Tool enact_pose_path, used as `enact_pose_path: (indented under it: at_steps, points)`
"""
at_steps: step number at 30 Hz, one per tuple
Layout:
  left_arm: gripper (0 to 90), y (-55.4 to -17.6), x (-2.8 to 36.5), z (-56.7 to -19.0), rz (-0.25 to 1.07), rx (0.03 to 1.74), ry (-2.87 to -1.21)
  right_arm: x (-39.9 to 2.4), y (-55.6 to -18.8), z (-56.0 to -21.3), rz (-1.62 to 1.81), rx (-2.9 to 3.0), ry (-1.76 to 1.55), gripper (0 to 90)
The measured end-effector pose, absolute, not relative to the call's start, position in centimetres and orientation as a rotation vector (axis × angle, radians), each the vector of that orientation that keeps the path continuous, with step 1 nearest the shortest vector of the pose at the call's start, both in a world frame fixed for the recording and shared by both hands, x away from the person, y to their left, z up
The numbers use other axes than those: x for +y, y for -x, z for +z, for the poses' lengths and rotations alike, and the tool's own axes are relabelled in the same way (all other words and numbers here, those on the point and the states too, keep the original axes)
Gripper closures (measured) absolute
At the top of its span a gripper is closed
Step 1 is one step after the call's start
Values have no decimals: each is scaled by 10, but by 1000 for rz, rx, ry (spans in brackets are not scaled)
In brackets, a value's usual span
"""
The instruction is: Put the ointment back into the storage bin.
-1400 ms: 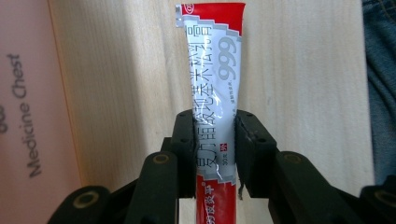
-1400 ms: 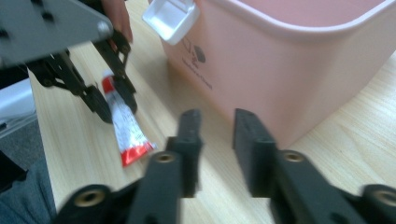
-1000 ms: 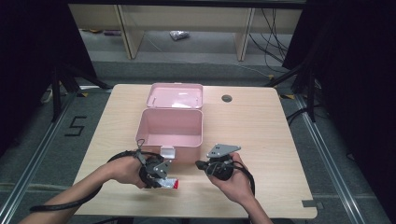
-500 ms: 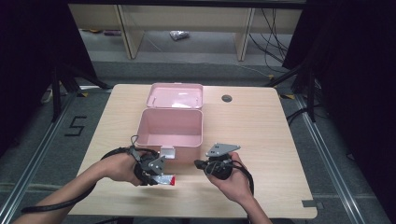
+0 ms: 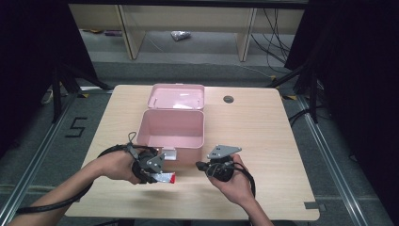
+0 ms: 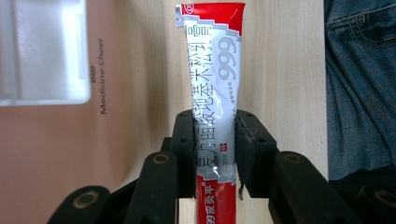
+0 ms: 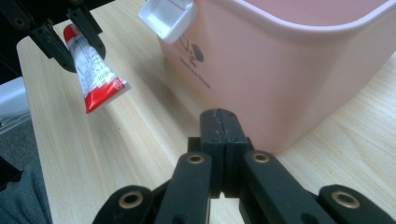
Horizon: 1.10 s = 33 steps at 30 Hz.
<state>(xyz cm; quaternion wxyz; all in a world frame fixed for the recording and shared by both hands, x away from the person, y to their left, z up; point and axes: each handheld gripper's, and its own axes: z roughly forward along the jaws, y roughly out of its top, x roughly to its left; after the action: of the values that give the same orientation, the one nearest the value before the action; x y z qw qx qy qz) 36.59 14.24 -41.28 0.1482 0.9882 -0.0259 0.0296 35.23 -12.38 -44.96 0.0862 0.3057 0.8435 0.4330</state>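
Note:
A red and white ointment tube [image 6: 215, 79] is clamped between the black jaws of my left gripper [image 6: 215, 140], which is shut on its middle. In the high view the left gripper [image 5: 157, 175] holds the tube [image 5: 165, 178] a little above the table, in front of the pink medicine box [image 5: 174, 129]. The box stands with its lid [image 5: 177, 96] folded back and its white latch [image 5: 168, 154] facing me. My right gripper [image 7: 218, 122] is shut on nothing, its tips close to the box's front wall [image 7: 299, 70]. The right gripper view also has the tube [image 7: 95, 70] hanging at upper left.
A round cable hole [image 5: 228, 99] is in the tabletop [image 5: 263, 127] behind the box on the right. Shelving legs and cables stand on the floor beyond the table. A person's jeans [image 6: 359, 84] are at the table's near edge.
My left gripper has risen a little with the tube and shifted slightly left. The right gripper has stayed where it was.

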Motion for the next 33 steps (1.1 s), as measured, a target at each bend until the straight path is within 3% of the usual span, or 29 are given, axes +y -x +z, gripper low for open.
enact_pose_path:
  at_steps: [33]
  points:
    - [705,-374,145,-382,143,-78,-2805,-127,-354,-459,1296,2482,-889,900]
